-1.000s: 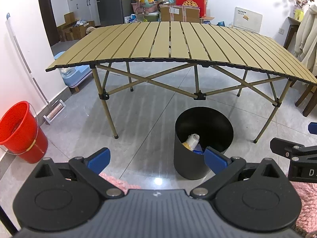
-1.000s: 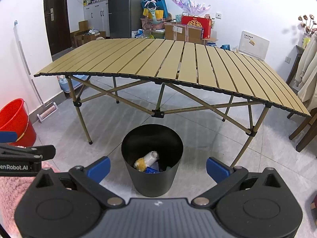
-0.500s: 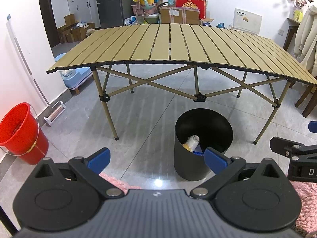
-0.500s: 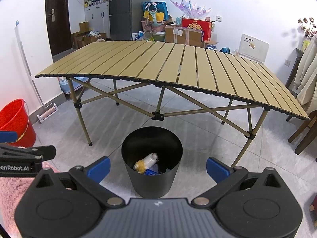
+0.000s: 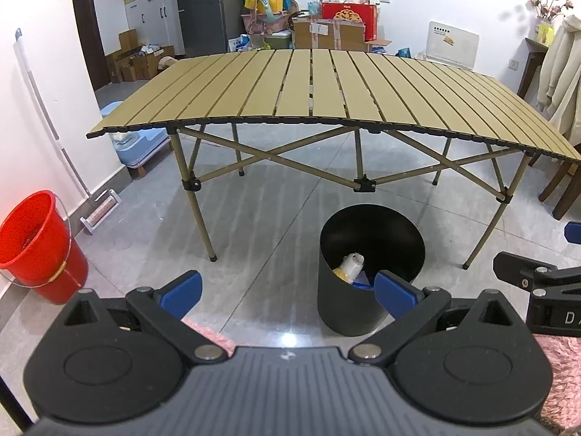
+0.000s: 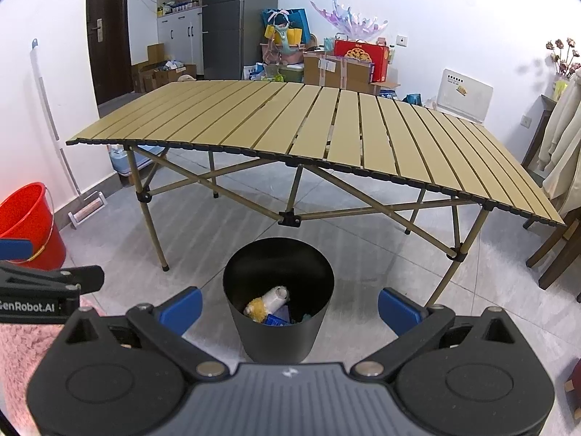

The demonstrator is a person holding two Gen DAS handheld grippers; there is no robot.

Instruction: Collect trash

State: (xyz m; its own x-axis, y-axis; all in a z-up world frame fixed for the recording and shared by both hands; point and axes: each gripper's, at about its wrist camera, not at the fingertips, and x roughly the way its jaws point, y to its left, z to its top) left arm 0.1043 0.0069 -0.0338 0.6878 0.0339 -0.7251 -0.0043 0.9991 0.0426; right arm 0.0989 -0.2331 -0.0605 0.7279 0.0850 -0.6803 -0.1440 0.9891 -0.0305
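Observation:
A black round trash bin (image 5: pixel 348 312) stands on the grey tiled floor in front of a folding table; it also shows in the right wrist view (image 6: pixel 277 341). Inside it lie a white and yellow bottle (image 6: pixel 267 303) and blue scraps (image 6: pixel 277 319); the bottle also shows in the left wrist view (image 5: pixel 349 265). My left gripper (image 5: pixel 288 290) is open and empty, left of the bin. My right gripper (image 6: pixel 290 307) is open and empty, above and in front of the bin. The slatted tan table top (image 5: pixel 319 87) carries nothing.
A red bucket (image 5: pixel 36 247) stands by the left wall, with a mop (image 5: pixel 54 130) leaning behind it. A pink fluffy rug (image 6: pixel 21 359) lies under the grippers. Boxes and bags (image 5: pixel 326 29) are stacked at the far wall. A wooden chair (image 6: pixel 555 254) is at right.
Both views have risen and tilted slightly, so the table sits a little lower in the frames. The grippers stay open and the bin has not moved.

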